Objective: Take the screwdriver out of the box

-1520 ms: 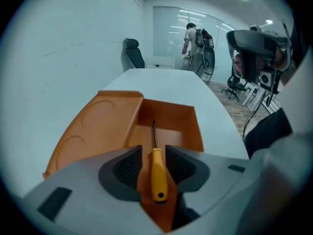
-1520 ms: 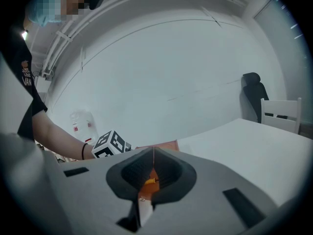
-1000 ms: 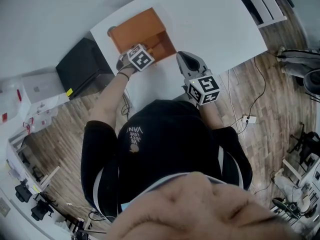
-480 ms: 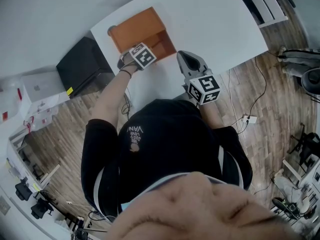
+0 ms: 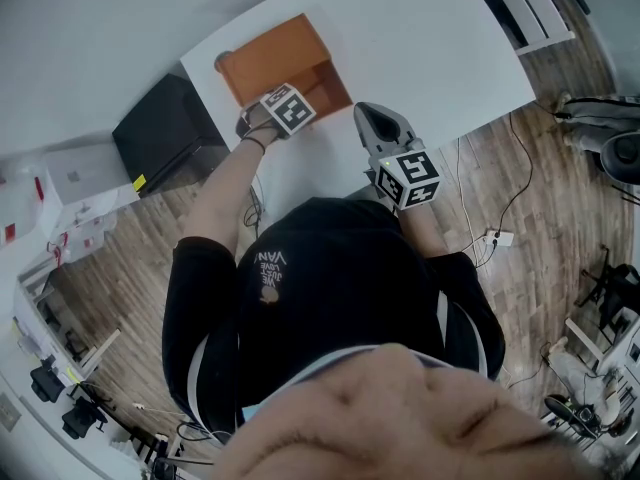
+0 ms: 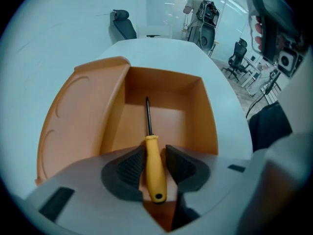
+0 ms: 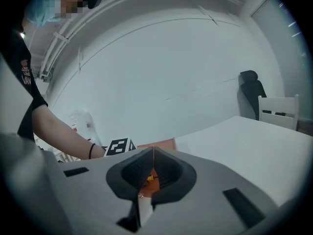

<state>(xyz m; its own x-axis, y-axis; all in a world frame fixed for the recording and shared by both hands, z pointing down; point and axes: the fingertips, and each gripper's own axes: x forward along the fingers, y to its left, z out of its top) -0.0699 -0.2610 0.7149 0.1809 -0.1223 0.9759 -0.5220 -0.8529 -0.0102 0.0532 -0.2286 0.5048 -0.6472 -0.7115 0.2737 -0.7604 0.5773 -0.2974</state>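
Box point(image 6: 195, 111) on table point(image 5: 420, 38), near its left corner. Lid point(image 6: 78, 116) lies left of box. Screwdriver point(image 6: 154, 165) inside box, shaft toward far wall. Right gripper point(image 7: 153, 166) right of box, apart.

White table point(image 5: 420, 43), open orange box point(image 5: 268, 60) at one corner

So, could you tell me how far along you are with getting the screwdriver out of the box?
Done: the orange box is open, and the left tongs straddle the screwdriver at its yellow handle. In hand: the tongs have just been closing, not yet clamped. Left: grip and lift it out.
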